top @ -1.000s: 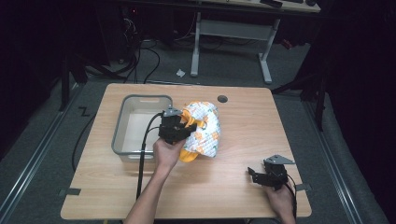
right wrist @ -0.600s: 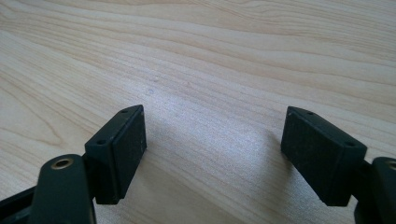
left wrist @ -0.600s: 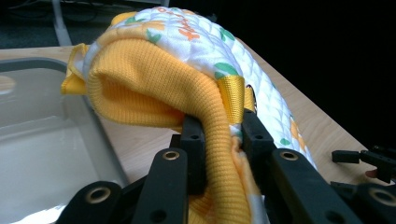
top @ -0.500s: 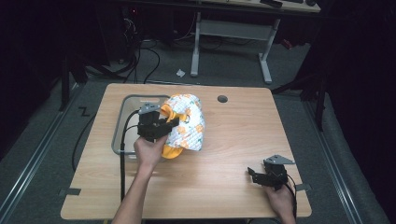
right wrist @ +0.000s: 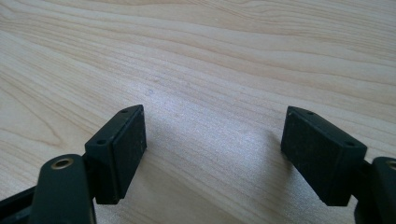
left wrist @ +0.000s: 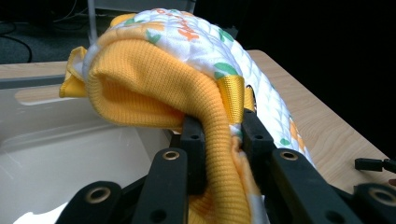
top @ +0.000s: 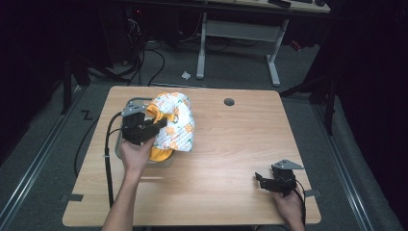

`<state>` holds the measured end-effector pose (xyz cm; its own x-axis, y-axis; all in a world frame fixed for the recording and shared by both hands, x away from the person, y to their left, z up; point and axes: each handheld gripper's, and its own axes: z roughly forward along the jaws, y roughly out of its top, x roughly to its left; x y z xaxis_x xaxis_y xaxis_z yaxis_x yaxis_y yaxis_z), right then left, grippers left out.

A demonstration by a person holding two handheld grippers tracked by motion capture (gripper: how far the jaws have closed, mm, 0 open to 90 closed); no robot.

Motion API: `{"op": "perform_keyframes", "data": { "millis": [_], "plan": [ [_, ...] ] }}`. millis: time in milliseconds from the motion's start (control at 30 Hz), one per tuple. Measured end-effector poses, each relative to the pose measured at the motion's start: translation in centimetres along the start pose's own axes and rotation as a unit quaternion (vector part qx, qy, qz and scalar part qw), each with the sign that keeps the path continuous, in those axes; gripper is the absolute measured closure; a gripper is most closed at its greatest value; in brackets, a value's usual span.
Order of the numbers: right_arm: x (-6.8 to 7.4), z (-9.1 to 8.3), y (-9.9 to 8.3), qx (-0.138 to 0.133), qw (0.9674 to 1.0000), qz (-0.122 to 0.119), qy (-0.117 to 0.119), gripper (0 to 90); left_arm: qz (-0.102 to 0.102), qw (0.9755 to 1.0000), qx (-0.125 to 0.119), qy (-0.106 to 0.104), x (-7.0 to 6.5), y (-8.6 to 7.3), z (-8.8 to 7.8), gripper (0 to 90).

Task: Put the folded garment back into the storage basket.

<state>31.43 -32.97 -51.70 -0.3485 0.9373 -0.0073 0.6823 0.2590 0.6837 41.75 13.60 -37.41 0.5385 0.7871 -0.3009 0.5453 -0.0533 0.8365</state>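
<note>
1. Left claw (left wrist: 219, 135) pinches the yellow-and-white padded cloth (top: 173, 122), holding it over the clear tub (top: 126, 103) at ten o'clock on the tabletop (top: 231, 144).
2. Right claw (right wrist: 212, 154) rests at five o'clock, jaws spread wide, holding nothing.

Grey desk frame (top: 236, 36) behind table; cables (top: 144, 57) and paper scrap (top: 186, 74) on floor.
</note>
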Motion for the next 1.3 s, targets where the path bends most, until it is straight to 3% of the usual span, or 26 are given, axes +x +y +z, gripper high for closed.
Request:
{"op": "perform_keyframes", "data": {
  "millis": [800, 1133, 1300],
  "plan": [
    [0.0, 0.0, 0.0, 0.000, 1.0000, 0.000, 0.000, 22.6, -0.009, 0.9991, 0.005, 0.041, 3.3, 0.2, -1.9, 75.0],
    [0.0, 0.0, 0.0, 0.000, 1.0000, -0.001, -0.001, 22.7, -0.005, 0.9982, 0.024, 0.054, 4.5, -0.1, -1.1, 74.9],
    [0.0, 0.0, 0.0, 0.000, 1.0000, 0.000, -0.001, 22.7, 0.001, 0.9968, 0.037, 0.071, 5.1, -0.6, -0.2, 74.6]
  ]
}}
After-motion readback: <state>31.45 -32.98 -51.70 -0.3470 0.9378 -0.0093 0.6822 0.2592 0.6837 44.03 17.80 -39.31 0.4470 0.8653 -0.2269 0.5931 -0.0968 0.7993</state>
